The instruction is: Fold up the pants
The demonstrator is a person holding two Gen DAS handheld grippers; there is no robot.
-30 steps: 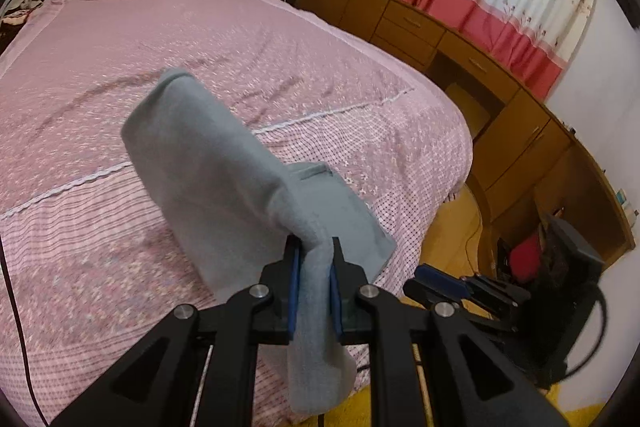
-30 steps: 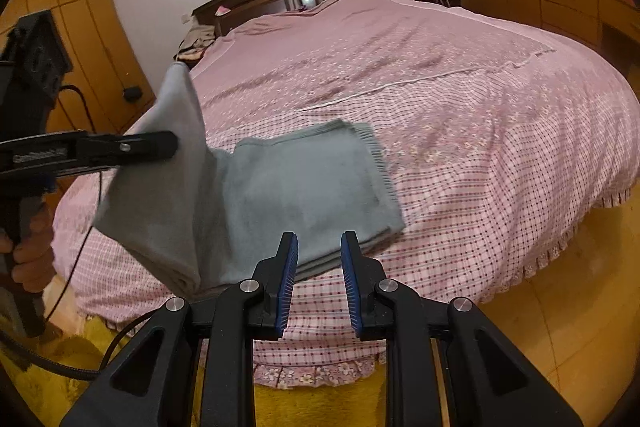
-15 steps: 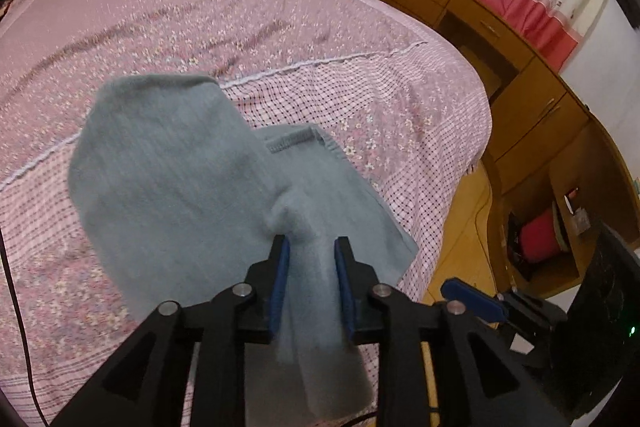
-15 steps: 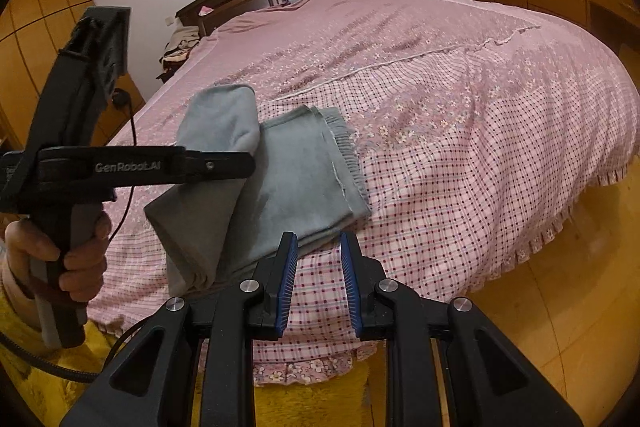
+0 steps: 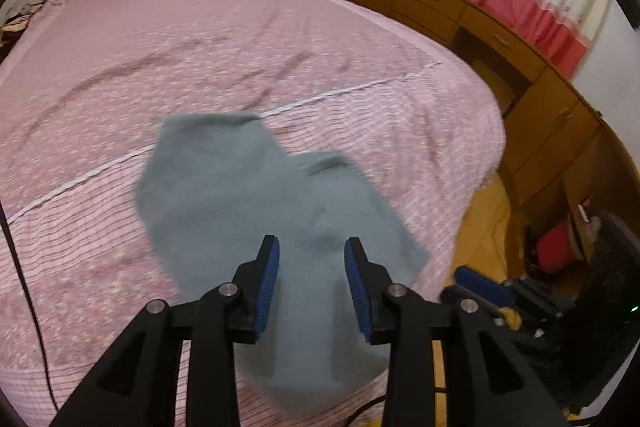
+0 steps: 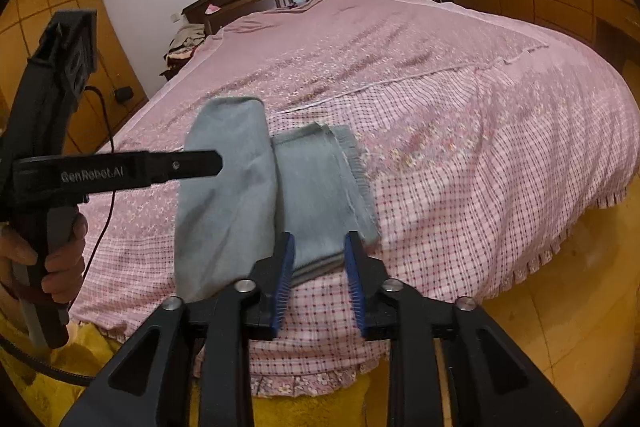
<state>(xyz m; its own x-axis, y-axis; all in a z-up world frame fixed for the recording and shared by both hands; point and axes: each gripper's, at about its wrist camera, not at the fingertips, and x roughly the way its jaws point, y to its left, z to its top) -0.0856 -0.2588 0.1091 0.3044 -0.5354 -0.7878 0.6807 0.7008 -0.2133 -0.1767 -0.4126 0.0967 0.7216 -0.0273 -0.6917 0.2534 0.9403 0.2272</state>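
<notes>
the grey knitted pants lie folded near the right edge of the pink checked bedspread. left gripper has just been opening, pads clear of the cloth between them. right gripper has also been widening and holds nothing; far bed bare.

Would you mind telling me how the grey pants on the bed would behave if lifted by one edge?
The grey pants would probably sag limply: the flap lies in soft curves. They look light, likely thin knit. On the pink bedspread the layers might shift apart.
</notes>
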